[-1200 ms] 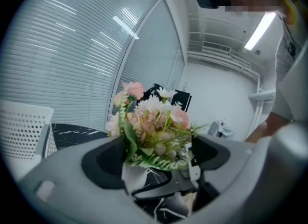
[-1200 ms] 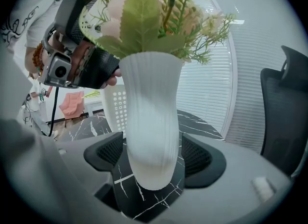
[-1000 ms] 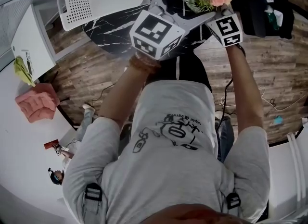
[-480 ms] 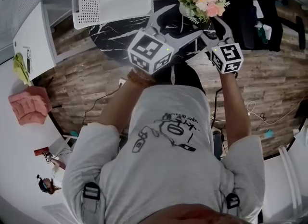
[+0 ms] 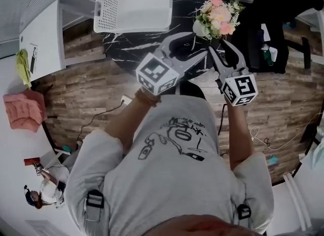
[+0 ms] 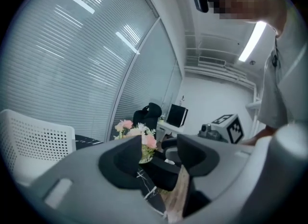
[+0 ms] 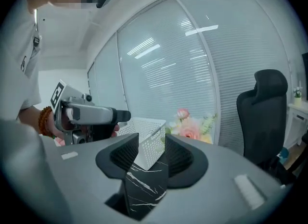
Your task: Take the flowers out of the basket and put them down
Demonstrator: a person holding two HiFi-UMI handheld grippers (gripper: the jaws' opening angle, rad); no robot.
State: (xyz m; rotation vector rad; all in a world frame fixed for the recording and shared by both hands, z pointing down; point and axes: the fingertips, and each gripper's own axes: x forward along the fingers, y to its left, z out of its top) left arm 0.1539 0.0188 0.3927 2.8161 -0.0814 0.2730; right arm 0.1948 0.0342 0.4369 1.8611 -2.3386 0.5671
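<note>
The black marble table (image 5: 126, 45) carries the white basket (image 5: 134, 4), which looks empty from above. Our left hand-held gripper (image 6: 156, 160) and right hand-held gripper (image 7: 151, 158) have drawn back and up from the flowers. Both pairs of jaws have just been closing partway. A gap remains, and nothing sits between them. The flowers (image 5: 217, 17) stand upright on the table, apart from the basket on its right, free of both grippers. We judge the task essentially done.

The left claw (image 6: 160, 151) hides the flowers' (image 6: 137, 130) lower half (stems included), and the basket (image 6: 33, 141) runs off-frame.
</note>
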